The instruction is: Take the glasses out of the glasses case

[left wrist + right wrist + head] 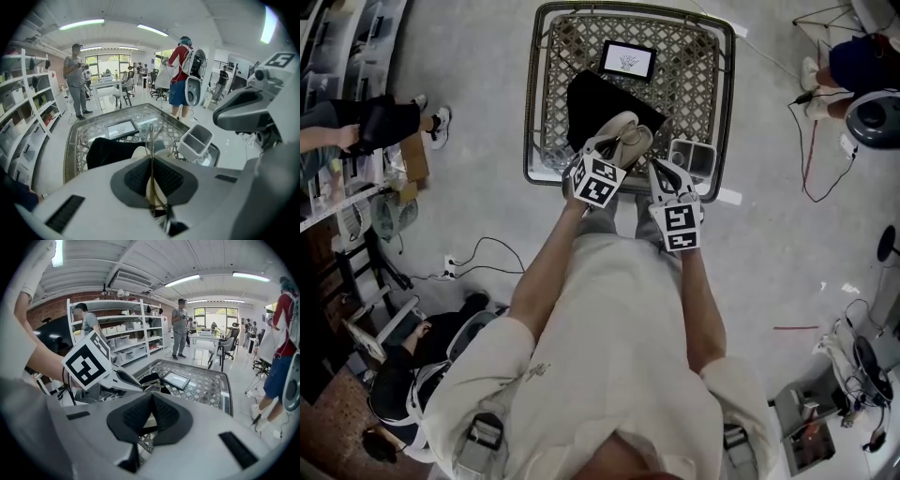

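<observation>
Left gripper [151,161] is clamped on the thin glasses [151,136] frame above the open case [621,133]. Right gripper [152,398] jaws meet, empty.

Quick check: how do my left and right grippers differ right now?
The left gripper has its jaws shut on the thin frame of the glasses. The right gripper has its jaws shut on something pale, apparently the edge of the glasses case. In the head view the left gripper sits over the case and the right gripper beside it, nearer the white bin. Both are shut, at the table's near edge.
</observation>
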`<state>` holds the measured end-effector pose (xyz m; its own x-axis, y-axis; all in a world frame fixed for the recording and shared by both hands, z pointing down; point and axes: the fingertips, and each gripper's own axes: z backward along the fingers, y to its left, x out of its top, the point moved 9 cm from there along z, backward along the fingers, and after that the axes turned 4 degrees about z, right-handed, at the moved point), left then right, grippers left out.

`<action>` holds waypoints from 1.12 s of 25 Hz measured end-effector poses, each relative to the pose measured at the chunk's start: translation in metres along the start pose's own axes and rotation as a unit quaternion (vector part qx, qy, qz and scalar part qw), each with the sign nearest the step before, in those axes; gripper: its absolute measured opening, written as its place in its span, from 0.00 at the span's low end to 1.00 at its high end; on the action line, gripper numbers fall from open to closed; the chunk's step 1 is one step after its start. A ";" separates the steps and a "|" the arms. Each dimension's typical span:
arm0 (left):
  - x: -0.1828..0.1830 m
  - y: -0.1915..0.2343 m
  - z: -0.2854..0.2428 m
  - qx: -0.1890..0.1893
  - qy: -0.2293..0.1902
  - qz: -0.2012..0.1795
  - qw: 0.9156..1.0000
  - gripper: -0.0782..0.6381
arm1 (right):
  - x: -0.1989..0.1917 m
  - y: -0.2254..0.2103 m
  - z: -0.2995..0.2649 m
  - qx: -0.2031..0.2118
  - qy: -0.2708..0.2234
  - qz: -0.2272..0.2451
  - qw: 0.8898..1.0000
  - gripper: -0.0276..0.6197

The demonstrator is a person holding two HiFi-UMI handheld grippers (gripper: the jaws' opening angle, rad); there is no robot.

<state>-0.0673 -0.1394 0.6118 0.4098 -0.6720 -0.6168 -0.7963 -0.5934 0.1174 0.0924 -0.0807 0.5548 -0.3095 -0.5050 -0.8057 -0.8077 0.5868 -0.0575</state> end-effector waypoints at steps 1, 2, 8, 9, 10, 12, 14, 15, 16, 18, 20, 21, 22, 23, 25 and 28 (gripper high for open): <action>0.003 -0.001 0.005 0.001 -0.006 -0.002 1.000 0.15 | 0.003 -0.001 0.002 -0.002 -0.004 0.001 1.000 0.05; 0.006 -0.001 0.009 0.002 -0.013 -0.003 1.000 0.15 | 0.005 -0.002 0.004 -0.004 -0.007 0.002 1.000 0.05; 0.025 -0.002 0.036 0.003 -0.053 -0.008 0.999 0.15 | 0.021 -0.004 0.012 -0.010 -0.025 0.006 1.000 0.05; 0.029 -0.002 0.040 0.003 -0.061 -0.010 0.998 0.15 | 0.024 -0.005 0.013 -0.011 -0.029 0.007 0.999 0.05; 0.033 -0.001 0.045 0.003 -0.069 -0.012 0.998 0.15 | 0.028 -0.005 0.015 -0.011 -0.034 0.009 0.999 0.05; 0.041 0.000 0.056 0.004 -0.087 -0.014 0.996 0.15 | 0.036 -0.005 0.018 -0.012 -0.043 0.013 0.999 0.05; 0.049 0.001 0.068 0.004 -0.106 -0.017 0.994 0.15 | 0.045 -0.006 0.022 -0.015 -0.054 0.018 0.998 0.05; 0.053 0.001 0.075 0.003 -0.116 -0.020 0.993 0.15 | 0.050 -0.006 0.024 -0.017 -0.060 0.020 0.998 0.05; 0.058 0.000 0.081 0.002 -0.126 -0.024 0.992 0.15 | 0.055 -0.007 0.026 -0.020 -0.066 0.023 0.997 0.05; 0.066 -0.001 0.094 -0.001 -0.146 -0.031 0.989 0.15 | 0.066 -0.009 0.032 -0.027 -0.081 0.028 0.996 0.05; 0.073 -0.002 0.106 -0.005 -0.166 -0.036 0.986 0.15 | 0.076 -0.011 0.038 -0.038 -0.094 0.037 0.994 0.05; 0.077 -0.003 0.112 -0.006 -0.176 -0.037 0.984 0.15 | 0.080 -0.013 0.041 -0.043 -0.100 0.040 0.993 0.05; 0.080 -0.004 0.117 -0.007 -0.185 -0.039 0.982 0.15 | 0.085 -0.014 0.044 -0.047 -0.106 0.042 0.992 0.05; 0.084 -0.005 0.123 -0.008 -0.194 -0.041 0.980 0.15 | 0.089 -0.015 0.047 -0.049 -0.112 0.041 0.992 0.05; 0.093 -0.006 0.133 -0.012 -0.211 -0.045 0.976 0.15 | 0.097 -0.016 0.054 -0.053 -0.119 0.040 0.991 0.05; 0.103 -0.007 0.148 -0.019 -0.232 -0.052 0.971 0.15 | 0.108 -0.017 0.064 -0.059 -0.124 0.048 0.989 0.05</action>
<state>-0.0857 -0.1391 0.4324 0.2353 -0.3403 -0.9104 -0.7404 -0.6696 0.0589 0.1046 -0.1043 0.4312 -0.2662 -0.2708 -0.9251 -0.8385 0.5385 0.0836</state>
